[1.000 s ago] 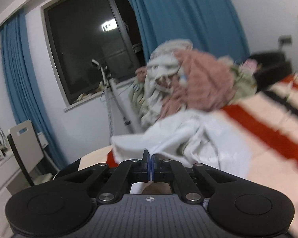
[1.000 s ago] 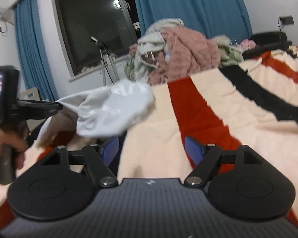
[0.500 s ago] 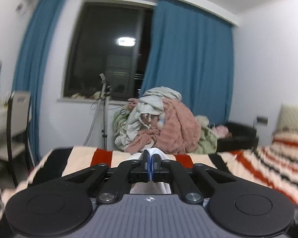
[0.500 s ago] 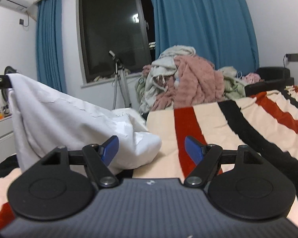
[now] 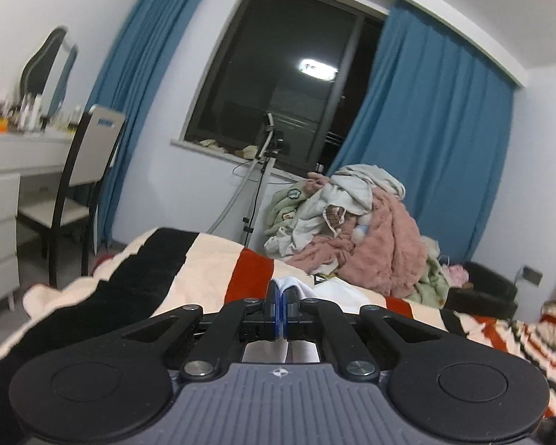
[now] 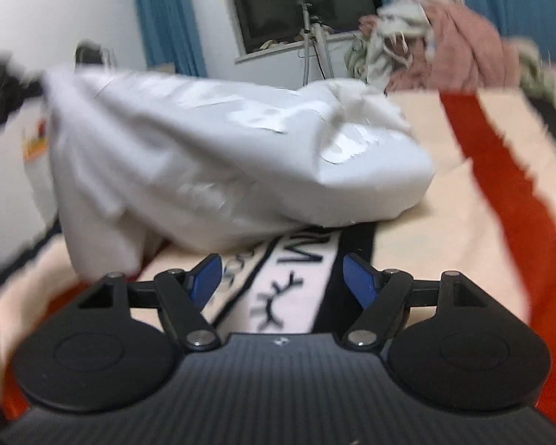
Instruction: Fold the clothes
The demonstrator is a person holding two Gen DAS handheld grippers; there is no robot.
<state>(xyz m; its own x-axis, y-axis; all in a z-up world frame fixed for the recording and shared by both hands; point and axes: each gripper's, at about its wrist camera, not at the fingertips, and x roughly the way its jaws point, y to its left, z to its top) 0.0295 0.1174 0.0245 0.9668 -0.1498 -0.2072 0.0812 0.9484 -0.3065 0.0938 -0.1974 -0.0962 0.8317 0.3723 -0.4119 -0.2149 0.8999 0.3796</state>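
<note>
A white garment (image 6: 218,155) hangs lifted above the striped blanket (image 6: 474,193), stretched toward the upper left, where the blurred left gripper (image 6: 37,85) pinches its edge. In the left wrist view my left gripper (image 5: 279,296) is shut on a fold of that white garment (image 5: 296,287), and more of the cloth trails to the right behind the fingers. My right gripper (image 6: 281,278) stands open low over the bed, just below the hanging cloth, with nothing pressed between its blue pads. Under it lies a white cloth with black lettering (image 6: 296,278).
A heap of pink, green and white clothes (image 5: 356,230) is piled at the far end of the bed. A tripod stand (image 5: 259,181) is under the dark window, and a chair (image 5: 81,185) and white dresser (image 5: 3,193) are at the left.
My left gripper has swung left and rolled, still holding the white garment, which is now pulled out wide. My right gripper has tipped downward and moved in under the cloth.
</note>
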